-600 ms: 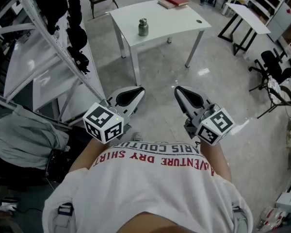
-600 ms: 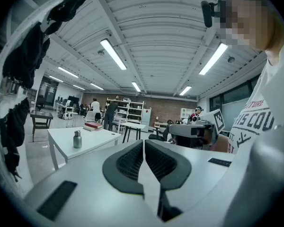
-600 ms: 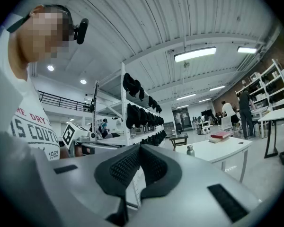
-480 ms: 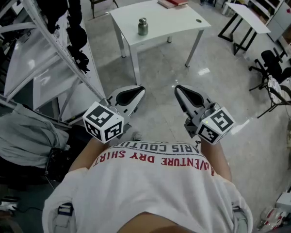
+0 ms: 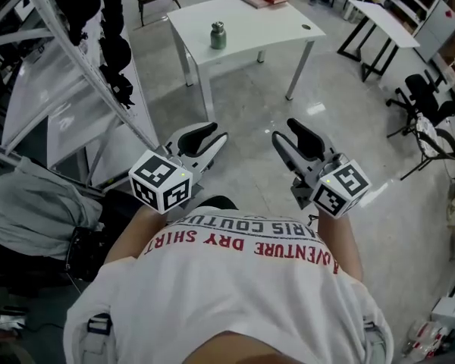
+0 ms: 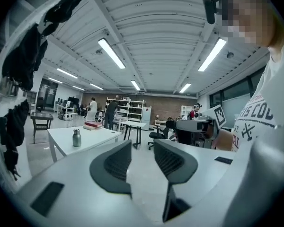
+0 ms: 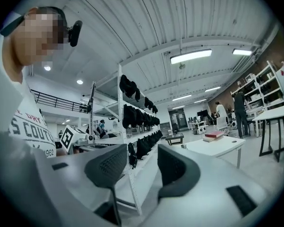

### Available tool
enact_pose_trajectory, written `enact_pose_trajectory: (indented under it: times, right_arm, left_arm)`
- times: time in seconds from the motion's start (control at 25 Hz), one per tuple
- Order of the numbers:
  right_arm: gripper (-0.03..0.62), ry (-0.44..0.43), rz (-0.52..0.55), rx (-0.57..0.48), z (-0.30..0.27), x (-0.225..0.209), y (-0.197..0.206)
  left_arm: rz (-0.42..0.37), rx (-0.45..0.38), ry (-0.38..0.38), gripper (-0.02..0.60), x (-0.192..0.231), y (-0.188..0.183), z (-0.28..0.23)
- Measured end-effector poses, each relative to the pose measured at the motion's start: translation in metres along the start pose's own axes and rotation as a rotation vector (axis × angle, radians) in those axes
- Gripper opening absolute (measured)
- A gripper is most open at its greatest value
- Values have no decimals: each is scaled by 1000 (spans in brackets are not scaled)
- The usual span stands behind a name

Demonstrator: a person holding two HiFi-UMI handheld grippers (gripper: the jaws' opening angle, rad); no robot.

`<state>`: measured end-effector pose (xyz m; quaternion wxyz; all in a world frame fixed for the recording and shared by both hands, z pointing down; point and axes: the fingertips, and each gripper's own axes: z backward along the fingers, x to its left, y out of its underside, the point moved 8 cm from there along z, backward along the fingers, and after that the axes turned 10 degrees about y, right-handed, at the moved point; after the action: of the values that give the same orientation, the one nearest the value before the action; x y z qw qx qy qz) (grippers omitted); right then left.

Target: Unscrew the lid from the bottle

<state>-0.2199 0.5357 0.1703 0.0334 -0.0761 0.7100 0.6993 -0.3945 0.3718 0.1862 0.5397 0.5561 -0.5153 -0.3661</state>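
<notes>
Nothing's really been started here: the bottle [image 5: 218, 36] is left capped with its lid [image 5: 218, 26] on the white desk [image 5: 269, 23] well ahead, while the left tongs [image 5: 221, 132] and right tongs [image 5: 282, 129] are held released and empty, nowhere near it.

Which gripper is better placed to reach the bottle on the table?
Left, marginally. Both stand open, empty and far off, but the bottle lines up closer with the left gripper than the right gripper.
</notes>
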Motion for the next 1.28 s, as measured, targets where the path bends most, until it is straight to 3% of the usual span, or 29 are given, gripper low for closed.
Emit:
enact_pose_trajectory:
  times: [0.04, 0.2, 0.4, 0.76, 1.28]
  right_arm:
    - [194, 3, -1, -3, -1, -3, 1]
    - [272, 18, -2, 1, -6, -19, 7]
    - [292, 52, -20, -7, -17, -45, 10]
    - [309, 81, -31, 8, -83, -115, 7]
    - [321, 22, -39, 128, -276, -249, -5]
  left_arm:
    - [3, 5, 2, 181, 3, 2, -2]
    - [-1, 11, -14, 233, 17, 6, -17]
    - [-28, 39, -4, 298, 39, 6, -47]
    - [-5, 61, -16, 330, 130, -8, -116]
    - [80, 104, -127, 354, 340, -21, -213]
